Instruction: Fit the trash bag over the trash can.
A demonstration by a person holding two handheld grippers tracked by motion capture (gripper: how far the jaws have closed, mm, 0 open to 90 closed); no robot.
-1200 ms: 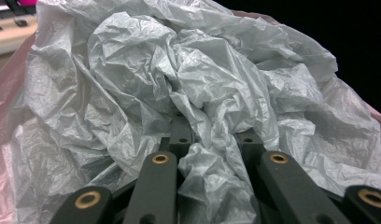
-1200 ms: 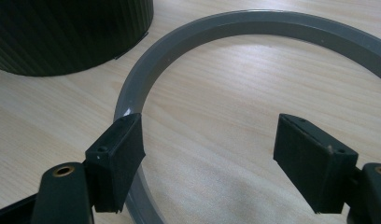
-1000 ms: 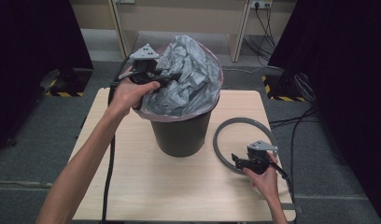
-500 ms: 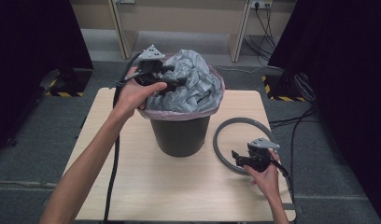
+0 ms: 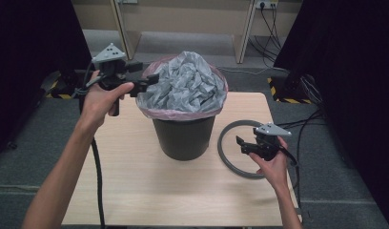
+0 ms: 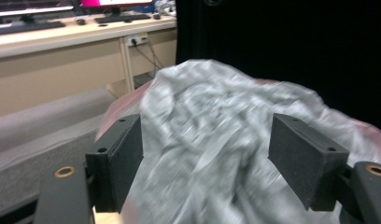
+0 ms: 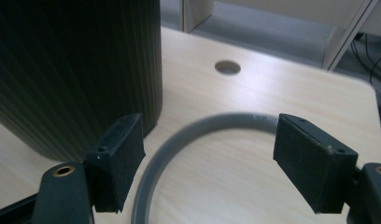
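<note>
Now left hand-held gripper (image 5: pixel 152 80) just opened beside grey bag (image 5: pixel 185 86), right hand-held gripper (image 5: pixel 240 143) spread empty over grey ring (image 5: pixel 226 157)

In the left gripper view the crumpled grey plastic bag (image 6: pixel 216 140) was smeared by motion blur, its folds unreadable, and its lower part ran off the bottom edge. In the right gripper view the ribbed black plastic bin (image 7: pixel 76 70) was cut off at top and left (rim unseen), and the grey plastic ring (image 7: pixel 198 135) showed as a partial arc, its near side lost below the frame.
</note>
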